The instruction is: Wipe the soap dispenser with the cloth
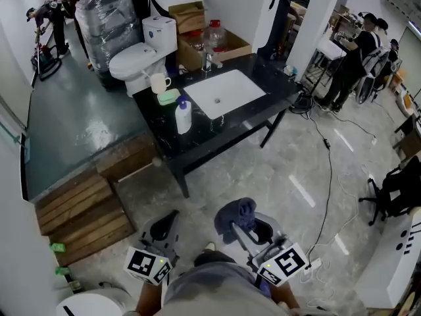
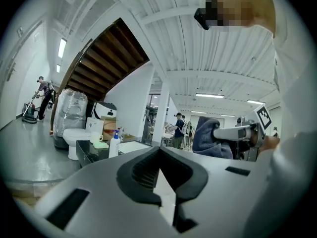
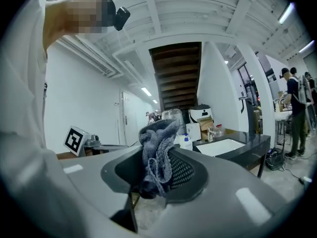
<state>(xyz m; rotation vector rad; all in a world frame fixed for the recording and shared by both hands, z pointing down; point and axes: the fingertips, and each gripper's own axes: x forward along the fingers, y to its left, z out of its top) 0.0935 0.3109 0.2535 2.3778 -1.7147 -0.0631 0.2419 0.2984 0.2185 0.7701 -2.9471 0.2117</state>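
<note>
Right gripper (image 3: pixel 157 175) level, clenched on cloth (image 3: pixel 156 140); left gripper (image 2: pixel 159 170) level alongside, jaws together, empty; soap dispenser (image 1: pixel 183 116) well ahead.

Open workshop hall with a mock washroom: freestanding black surface (image 1: pixel 197 143) carrying sink (image 1: pixel 223 92) and soap dispenser (image 1: pixel 183 116), toilet (image 1: pixel 135 61) alongside, cardboard boxes (image 1: pixel 187 15), trailing floor cables (image 1: pixel 327 176), people (image 1: pixel 348 58) at workstations.

What I can't see
My cloth (image 3: pixel 157 152) and jaw hide the soap dispenser's (image 3: pixel 185 141) base; the head view's edge crops my forearms (image 1: pixel 150 303).
</note>
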